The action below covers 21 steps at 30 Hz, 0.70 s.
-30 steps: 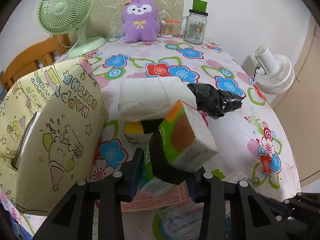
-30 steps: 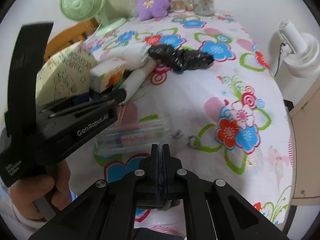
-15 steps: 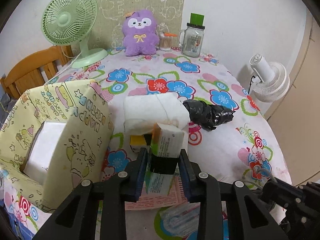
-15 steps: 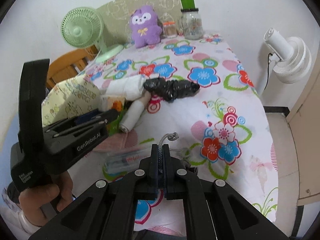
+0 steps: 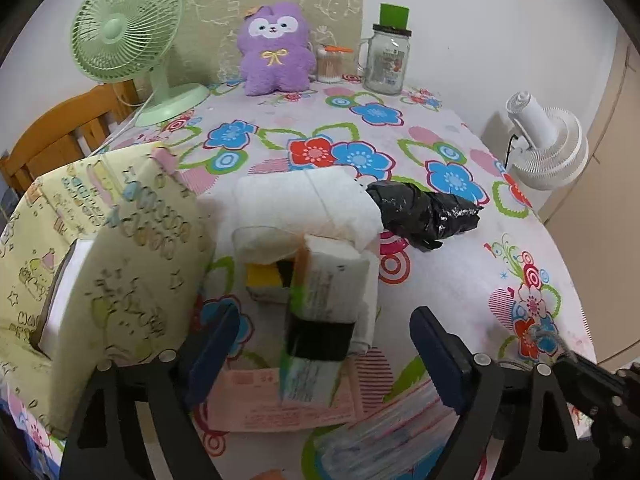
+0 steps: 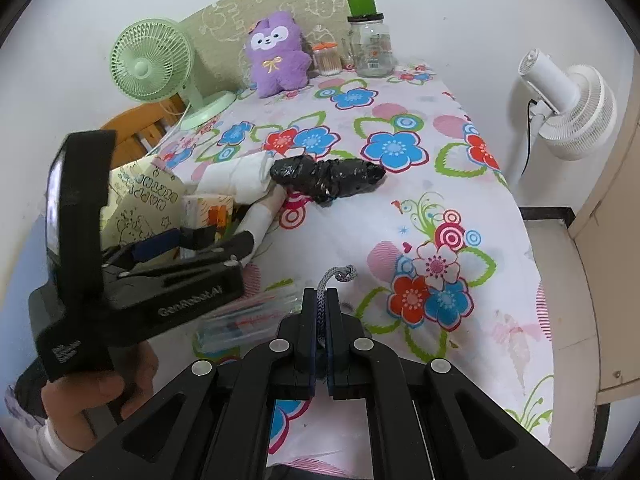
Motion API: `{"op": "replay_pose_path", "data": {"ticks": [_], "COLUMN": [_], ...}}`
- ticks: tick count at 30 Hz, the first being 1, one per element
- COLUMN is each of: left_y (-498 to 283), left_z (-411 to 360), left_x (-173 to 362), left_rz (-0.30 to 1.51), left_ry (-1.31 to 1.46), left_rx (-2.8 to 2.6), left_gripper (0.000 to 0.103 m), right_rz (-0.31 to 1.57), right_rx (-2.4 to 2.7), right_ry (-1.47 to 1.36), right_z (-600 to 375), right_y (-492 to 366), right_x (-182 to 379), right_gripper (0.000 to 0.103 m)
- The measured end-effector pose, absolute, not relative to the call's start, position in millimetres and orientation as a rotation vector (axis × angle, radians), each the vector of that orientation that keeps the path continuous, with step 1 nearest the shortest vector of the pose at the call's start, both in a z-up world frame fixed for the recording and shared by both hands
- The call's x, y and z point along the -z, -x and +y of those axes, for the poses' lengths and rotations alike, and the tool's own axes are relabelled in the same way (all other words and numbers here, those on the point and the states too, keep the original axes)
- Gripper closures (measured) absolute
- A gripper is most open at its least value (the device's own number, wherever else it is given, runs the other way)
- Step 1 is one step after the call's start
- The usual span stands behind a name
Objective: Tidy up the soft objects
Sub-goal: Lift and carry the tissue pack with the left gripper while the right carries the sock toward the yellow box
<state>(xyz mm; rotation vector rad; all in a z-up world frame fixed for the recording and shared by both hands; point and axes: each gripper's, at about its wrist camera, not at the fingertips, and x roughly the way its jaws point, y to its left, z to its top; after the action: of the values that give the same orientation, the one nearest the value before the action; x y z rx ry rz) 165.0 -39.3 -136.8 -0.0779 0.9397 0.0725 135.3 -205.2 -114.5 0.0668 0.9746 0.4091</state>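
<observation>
1. A yellow printed bag (image 5: pixel 100 248) stands at the left edge of the flowered table (image 5: pixel 460 280), a white box showing in its open side.
2. Just right of it lie white tissue packs (image 5: pixel 308 200), and under them a small yellow box (image 5: pixel 262 276).
3. The left gripper (image 5: pixel 324 340) has its jaws opening, already wide; a tissue pack (image 5: pixel 324 304) with a black band stands on end between them, and the blue pads (image 5: pixel 434 348) are clear of it on both sides.
4. The pack rests on a pink sheet (image 5: pixel 256 400), beside a clear packet (image 5: pixel 376 432).
5. A black bundle (image 5: pixel 424 212) lies right of the white packs, touching them.
6. The right gripper (image 6: pixel 320 312) is clamped tight on a grey cord (image 6: pixel 336 276), whose looped end pokes up above the fingertips.
7. At the far edge stand a green fan (image 5: pixel 128 32), a purple plush (image 5: pixel 276 48) and a jar (image 5: pixel 388 60); a white fan (image 5: pixel 548 144) stands off the table to the right.
</observation>
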Motion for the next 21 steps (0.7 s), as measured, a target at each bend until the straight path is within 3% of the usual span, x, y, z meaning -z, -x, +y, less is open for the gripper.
{"op": "replay_pose_path", "data": {"ticks": [4,5,6,8,15,21], "left_y": [-174,-175,-176,-179,-176,-166], "left_z": [-43,-43,-43,-40,-38,-37], "left_x": [147,148,149,152,149,137], "left_rz": [0.966,0.969,0.971,0.978,0.969,0.934], "left_ry": [0.061,0.062,0.065,0.091,0.103,0.106], "left_rx": [-0.076,-0.077,-0.076,-0.057,-0.045,-0.044], "left_gripper": [0.016,0.022,0.039,0.06,0.07,0.072], "right_rz": [0.971,0.972,0.973,0.976,0.966,0.948], "right_rx": [-0.406,-0.404,-0.403,-0.396,-0.396,-0.407], "right_ry": [-0.065,-0.067,-0.069,-0.076,-0.085,-0.086], "right_z": [-207,-208,-209,-212,-214,-213], "right_y": [-137,-138,-138,-140,-140,-135], "right_x": [114,115,116,117,115,109], "right_gripper": [0.097,0.097,0.097,0.097,0.097,0.097]}}
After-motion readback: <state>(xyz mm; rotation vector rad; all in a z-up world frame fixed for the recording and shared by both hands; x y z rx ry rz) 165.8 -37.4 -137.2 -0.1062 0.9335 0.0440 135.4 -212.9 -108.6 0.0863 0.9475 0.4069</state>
